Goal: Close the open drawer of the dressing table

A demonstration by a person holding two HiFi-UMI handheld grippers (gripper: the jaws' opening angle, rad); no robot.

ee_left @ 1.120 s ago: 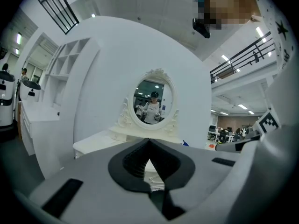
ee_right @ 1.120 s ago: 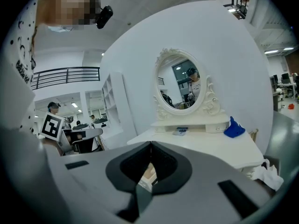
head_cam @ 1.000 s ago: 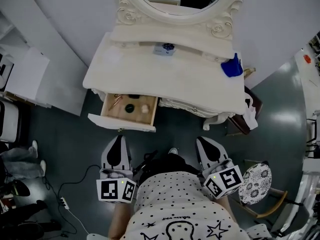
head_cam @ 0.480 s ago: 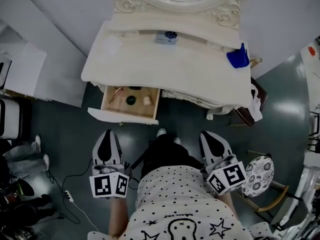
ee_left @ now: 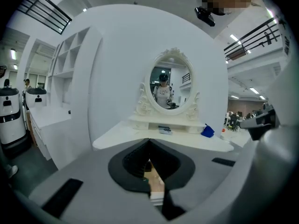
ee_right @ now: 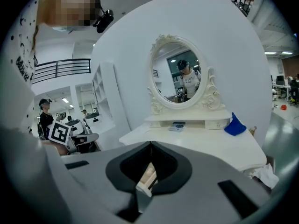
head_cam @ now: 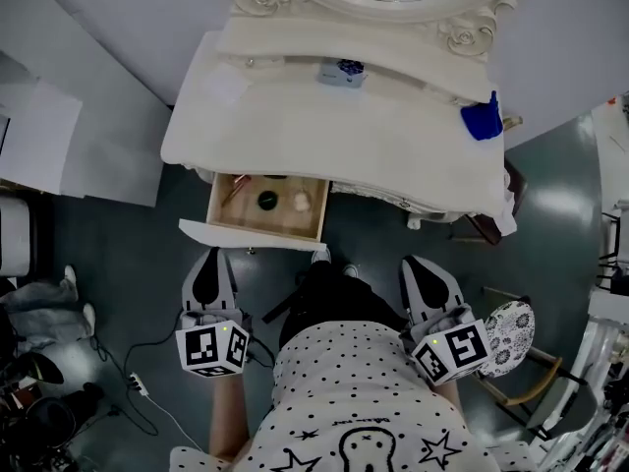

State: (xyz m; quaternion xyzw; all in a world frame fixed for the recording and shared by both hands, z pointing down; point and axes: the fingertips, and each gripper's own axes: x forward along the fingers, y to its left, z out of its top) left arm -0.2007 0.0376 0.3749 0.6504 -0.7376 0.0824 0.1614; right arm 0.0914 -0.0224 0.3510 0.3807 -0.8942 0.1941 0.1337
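The cream dressing table stands under its oval mirror. Its left drawer is pulled out, and inside lie a coppery stick, a dark round thing and a pale lump. The drawer's white front panel faces me. My left gripper is shut and empty, its tip just short of the panel's left end. Over on the right, my right gripper is also shut and empty, below the tabletop's edge. In the left gripper view the shut left gripper points at the table. The right gripper does the same in the right gripper view.
A blue cloth and a small patterned box lie on the tabletop. A round patterned stool stands at the right. A cable with a power strip runs over the floor at the left. White panels stand further left.
The person has stepped closer to the table. My left gripper has drifted left and lower, toward the drawer front's left end. The right gripper has shifted slightly. The drawer stays open.
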